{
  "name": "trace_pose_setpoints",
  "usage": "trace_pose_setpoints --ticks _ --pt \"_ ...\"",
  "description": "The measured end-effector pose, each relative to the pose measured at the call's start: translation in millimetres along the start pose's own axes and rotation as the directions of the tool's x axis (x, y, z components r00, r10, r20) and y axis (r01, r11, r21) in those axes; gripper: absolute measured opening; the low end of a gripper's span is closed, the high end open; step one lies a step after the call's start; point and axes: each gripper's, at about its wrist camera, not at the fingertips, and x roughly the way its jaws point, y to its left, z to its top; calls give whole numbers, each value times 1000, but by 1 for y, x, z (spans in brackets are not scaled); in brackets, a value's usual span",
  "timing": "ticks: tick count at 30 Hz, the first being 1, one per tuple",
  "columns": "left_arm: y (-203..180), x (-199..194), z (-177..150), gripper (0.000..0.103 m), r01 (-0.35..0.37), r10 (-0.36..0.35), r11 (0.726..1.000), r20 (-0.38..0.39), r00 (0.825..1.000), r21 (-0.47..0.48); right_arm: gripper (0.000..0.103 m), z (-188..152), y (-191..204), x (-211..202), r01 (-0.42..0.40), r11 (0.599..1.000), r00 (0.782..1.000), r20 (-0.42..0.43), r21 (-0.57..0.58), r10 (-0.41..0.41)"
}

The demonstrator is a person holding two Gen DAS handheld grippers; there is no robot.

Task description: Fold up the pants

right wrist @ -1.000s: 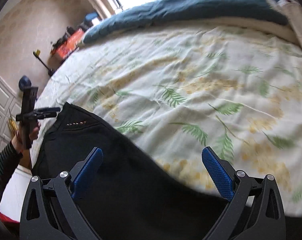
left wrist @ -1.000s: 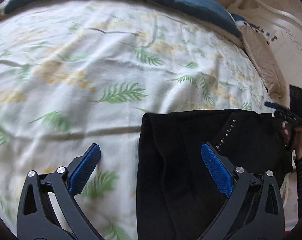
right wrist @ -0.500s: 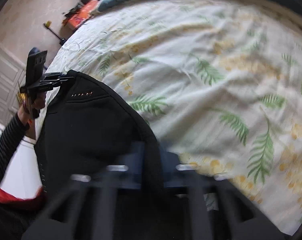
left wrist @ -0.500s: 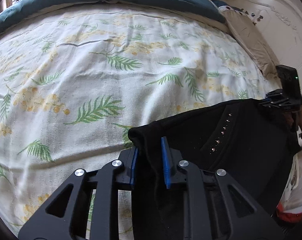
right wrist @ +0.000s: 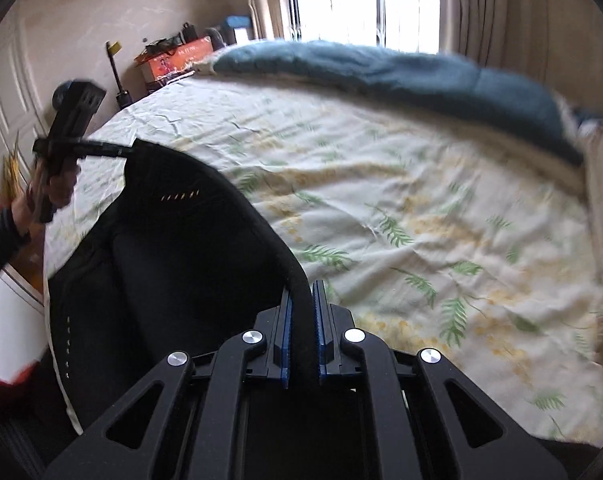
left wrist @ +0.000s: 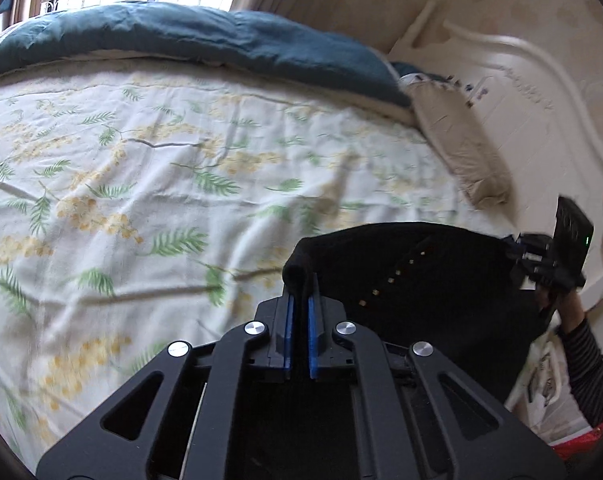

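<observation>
- Here, the left gripper (left wrist: 299, 312) has its blue fingers (left wrist: 288, 336) clenched on a bunched edge of the black pants (left wrist: 433, 280).
- The right gripper (right wrist: 300, 304) grips the opposite edge likewise.
- The pants hang stretched between both, at the near side of the bed (left wrist: 149, 168) with its fern-print sheet (right wrist: 421, 208).

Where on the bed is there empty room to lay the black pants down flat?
The flowery sheet is bare between the black pants and the blue blanket along the far side. That is the big free patch. It is crowded near the pillow by the headboard, and at the near edge where the pants hang.
</observation>
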Motion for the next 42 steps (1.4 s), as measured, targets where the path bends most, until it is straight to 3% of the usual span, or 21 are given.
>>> trace_pose_setpoints --ticks 7,12,15,17,19,20,21,23,25,27,29,31,35,42 --pt "-29 -41 -60 5 3 -3 1000 22 1000 6 9 -73 83 -32 134 979 990 66 -154 -125" --pt "-21 -54 -122 9 -15 16 996 4 1000 -92 9 -123 110 -19 148 976 989 7 -158 -149" --pt "-9 -50 -147 13 -47 43 988 -30 999 -150 15 -138 115 -14 153 981 988 8 -120 -153" --pt "-1 -50 -165 15 -87 78 977 -52 996 -193 27 -142 118 -15 166 981 986 7 -106 -166" --pt "5 -57 -178 33 -100 89 968 -58 994 -230 56 -146 120 -20 168 984 986 6 -62 -168" --pt "7 -64 -186 46 -94 86 960 -42 995 -264 59 -148 120 -23 169 985 986 12 -45 -169" --pt "8 -71 -191 51 -92 89 954 -22 996 -286 62 -151 121 -28 169 985 986 15 -23 -169" --pt "6 -84 -201 55 -90 98 943 8 995 -320 62 -157 115 -41 167 984 986 14 66 -169" --pt "1 -95 -207 61 -50 73 926 48 996 -373 65 -164 103 -54 90 970 994 41 227 -102" --pt "-5 -97 -210 68 -9 51 905 88 995 -425 66 -173 92 -63 -34 919 995 99 393 -5" --pt "-13 -89 -209 69 26 30 884 111 993 -466 66 -184 80 -64 -186 813 977 189 551 95" --pt "-17 -76 -205 69 43 14 874 113 993 -483 66 -190 76 -58 -263 733 961 233 627 146" --pt "-14 -47 -200 69 -11 65 842 81 995 -539 66 -198 78 -40 -332 612 942 281 717 182" --pt "-7 -34 -184 71 -25 131 782 125 984 -623 69 -195 84 -21 -389 481 921 338 785 194"
